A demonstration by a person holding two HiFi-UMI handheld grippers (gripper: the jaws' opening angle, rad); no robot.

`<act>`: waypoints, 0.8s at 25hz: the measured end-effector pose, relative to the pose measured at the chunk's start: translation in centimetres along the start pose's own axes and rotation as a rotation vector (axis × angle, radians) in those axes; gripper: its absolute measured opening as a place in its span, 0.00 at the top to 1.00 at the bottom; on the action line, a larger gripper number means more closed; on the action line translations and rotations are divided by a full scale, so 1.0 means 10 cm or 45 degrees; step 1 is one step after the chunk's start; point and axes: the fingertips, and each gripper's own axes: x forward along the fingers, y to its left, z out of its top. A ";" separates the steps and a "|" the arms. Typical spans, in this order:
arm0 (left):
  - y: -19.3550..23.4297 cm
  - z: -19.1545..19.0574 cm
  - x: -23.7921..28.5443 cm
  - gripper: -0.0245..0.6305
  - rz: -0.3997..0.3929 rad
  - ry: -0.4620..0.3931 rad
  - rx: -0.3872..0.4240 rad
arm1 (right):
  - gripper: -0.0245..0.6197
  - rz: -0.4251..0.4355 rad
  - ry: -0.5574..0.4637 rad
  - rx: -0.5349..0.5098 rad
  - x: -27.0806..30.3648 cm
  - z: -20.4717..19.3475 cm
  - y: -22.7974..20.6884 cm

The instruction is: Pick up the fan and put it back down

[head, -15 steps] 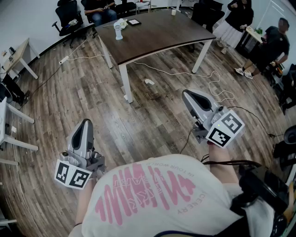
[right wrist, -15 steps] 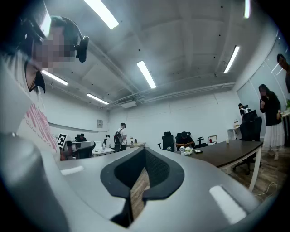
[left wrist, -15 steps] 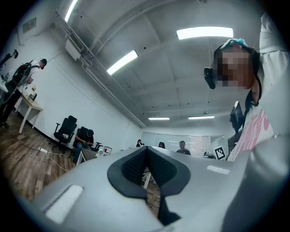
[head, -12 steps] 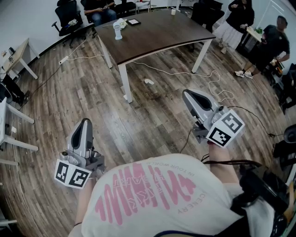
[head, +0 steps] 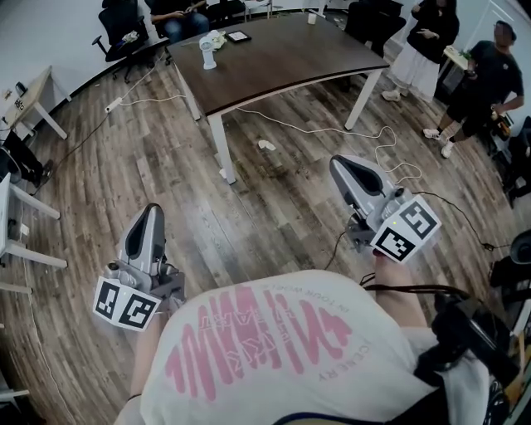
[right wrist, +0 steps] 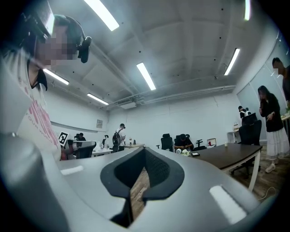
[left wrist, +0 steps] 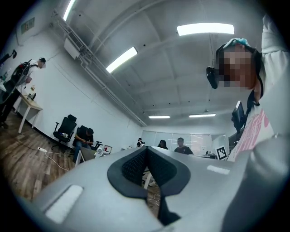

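Standing near the far left corner of the dark tabletop (head: 290, 58), the small white fan (head: 208, 55) is well apart from both grippers. The left gripper (head: 150, 214) and right gripper (head: 343, 166) hang over the wooden floor (head: 249, 224), short of the table. Each has its fingers closed tip to tip, with nothing between them.

Counts:
- 1 dark table (head: 282, 62).
- On the table: 1 small white fan (head: 208, 56), 1 tablet (head: 239, 37).
- Right of the table: 2 standing people, one in a white skirt (head: 419, 50), one in black shorts (head: 488, 79).
- Behind the table: 1 seated person (head: 178, 12).
- Left of the table, on the floor: 1 power strip (head: 114, 105).
- Near side of the table: 2 grippers, left gripper (head: 150, 214) and right gripper (head: 340, 163).
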 end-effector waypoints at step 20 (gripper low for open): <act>0.25 -0.33 0.39 0.94 0.150 0.033 0.065 | 0.95 0.013 0.022 0.186 0.27 -0.42 -0.78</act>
